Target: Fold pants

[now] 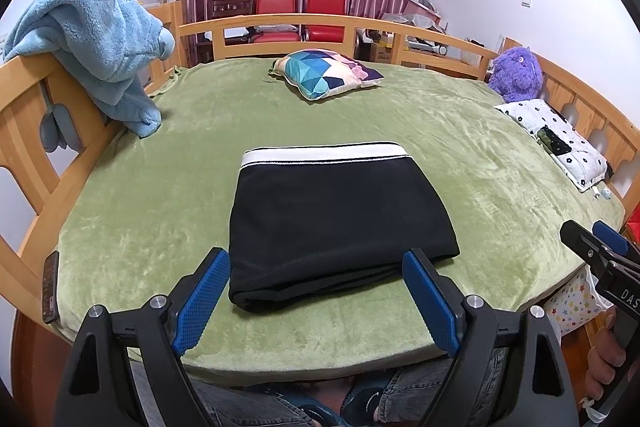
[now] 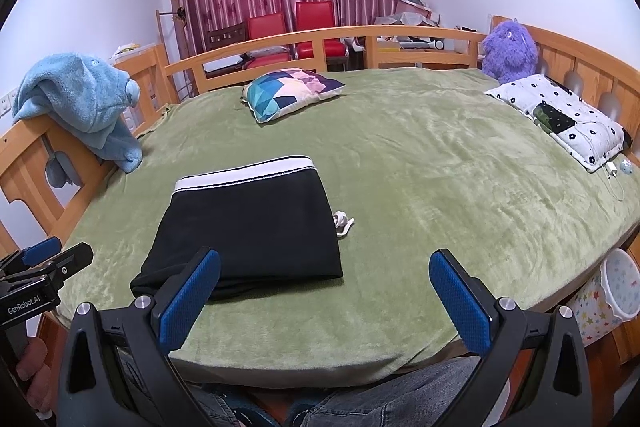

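The black pants (image 1: 340,223) lie folded into a compact rectangle on the green bed cover (image 1: 160,195), white waistband at the far end. They also show in the right wrist view (image 2: 252,227), left of centre. My left gripper (image 1: 316,291) is open and empty, hovering over the near folded edge. My right gripper (image 2: 324,291) is open and empty, just right of the pants' near corner; it also shows at the right edge of the left wrist view (image 1: 592,243). A small white cord (image 2: 343,223) sticks out at the pants' right side.
A patterned cushion (image 1: 328,73) lies at the far middle. A blue towel (image 1: 100,43) hangs on the wooden rail at left. A purple plush (image 1: 516,71) and a floral pillow (image 1: 556,139) sit at right. A phone (image 1: 51,287) lies at the bed's near-left edge.
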`<action>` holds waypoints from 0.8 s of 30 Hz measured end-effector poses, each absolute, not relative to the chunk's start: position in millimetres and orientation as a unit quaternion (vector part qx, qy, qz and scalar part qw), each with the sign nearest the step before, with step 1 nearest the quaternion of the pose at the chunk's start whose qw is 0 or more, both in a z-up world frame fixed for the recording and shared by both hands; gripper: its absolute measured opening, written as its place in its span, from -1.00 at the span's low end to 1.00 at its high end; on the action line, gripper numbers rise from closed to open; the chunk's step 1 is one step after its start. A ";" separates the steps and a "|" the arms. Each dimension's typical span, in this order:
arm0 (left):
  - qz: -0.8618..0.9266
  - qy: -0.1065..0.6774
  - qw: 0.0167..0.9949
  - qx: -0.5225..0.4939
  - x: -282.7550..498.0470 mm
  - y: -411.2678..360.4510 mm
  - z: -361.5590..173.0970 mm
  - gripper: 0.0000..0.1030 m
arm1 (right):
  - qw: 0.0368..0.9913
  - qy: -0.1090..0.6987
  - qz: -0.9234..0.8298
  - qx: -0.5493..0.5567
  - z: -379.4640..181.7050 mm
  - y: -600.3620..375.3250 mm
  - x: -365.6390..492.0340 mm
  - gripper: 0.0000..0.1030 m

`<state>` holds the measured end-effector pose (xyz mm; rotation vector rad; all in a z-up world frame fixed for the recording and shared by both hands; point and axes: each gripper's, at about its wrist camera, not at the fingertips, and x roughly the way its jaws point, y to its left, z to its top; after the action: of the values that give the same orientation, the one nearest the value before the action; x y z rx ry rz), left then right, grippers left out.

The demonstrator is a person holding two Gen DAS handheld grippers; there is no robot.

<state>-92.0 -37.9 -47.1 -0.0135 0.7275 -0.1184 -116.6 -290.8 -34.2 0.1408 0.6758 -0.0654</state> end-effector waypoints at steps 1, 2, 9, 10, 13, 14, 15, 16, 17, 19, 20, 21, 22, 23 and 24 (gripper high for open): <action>-0.058 0.355 0.933 -0.007 -92.1 -38.0 -47.1 0.70 | 0.941 0.331 -0.032 0.069 -34.1 -290.8 -116.9 0.99; -0.058 0.355 0.933 -0.007 -92.1 -38.0 -47.1 0.70 | 0.941 0.331 -0.032 0.070 -34.3 -291.2 -116.7 0.99; -0.057 0.355 0.933 -0.009 -92.7 -37.2 -47.4 0.70 | 0.941 0.330 -0.032 0.069 -34.1 -290.3 -117.5 0.99; -0.057 0.354 0.933 -0.009 -92.7 -36.9 -47.3 0.70 | 0.941 0.330 -0.032 0.069 -34.3 -290.5 -117.3 0.99; -0.056 0.354 0.933 -0.010 -92.8 -37.2 -47.3 0.70 | 0.941 0.330 -0.032 0.069 -34.2 -289.8 -117.9 0.99; -0.057 0.355 0.933 -0.011 -92.7 -37.0 -47.4 0.70 | 0.941 0.330 -0.032 0.069 -34.1 -289.7 -117.9 0.99; -0.057 0.355 0.933 -0.011 -93.1 -36.7 -46.9 0.70 | 0.941 0.330 -0.032 0.069 -33.5 -289.4 -117.5 0.99; -0.057 0.355 0.933 -0.011 -93.2 -36.8 -46.8 0.70 | 0.941 0.331 -0.033 0.068 -33.4 -289.1 -117.6 0.99; -0.056 0.354 0.934 -0.010 -93.4 -37.0 -46.6 0.70 | 0.941 0.331 -0.033 0.068 -33.3 -288.9 -118.0 0.99; -0.057 0.353 0.934 -0.011 -93.9 -36.6 -46.3 0.70 | 0.941 0.330 -0.032 0.069 -33.4 -288.9 -118.0 0.99; -0.056 0.353 0.934 -0.012 -94.4 -37.3 -46.1 0.70 | 0.941 0.330 -0.032 0.069 -33.7 -289.1 -117.7 0.99; -0.057 0.353 0.934 -0.011 -94.0 -36.5 -46.3 0.70 | 0.941 0.330 -0.033 0.069 -33.6 -288.9 -117.8 0.99; -0.057 0.354 0.934 -0.011 -94.1 -36.7 -46.3 0.70 | 0.941 0.330 -0.033 0.069 -33.4 -288.9 -118.0 0.99; -0.055 0.353 0.934 -0.011 -94.7 -37.2 -46.3 0.70 | 0.941 0.330 -0.032 0.069 -33.4 -288.9 -118.3 0.99; -0.056 0.353 0.934 -0.012 -94.6 -37.0 -46.2 0.70 | 0.941 0.330 -0.032 0.069 -33.8 -289.1 -117.8 0.99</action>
<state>-94.6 -37.0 -46.2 -0.0235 0.7220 -0.1138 -117.8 -289.1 -33.8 0.1410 0.6726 -0.0661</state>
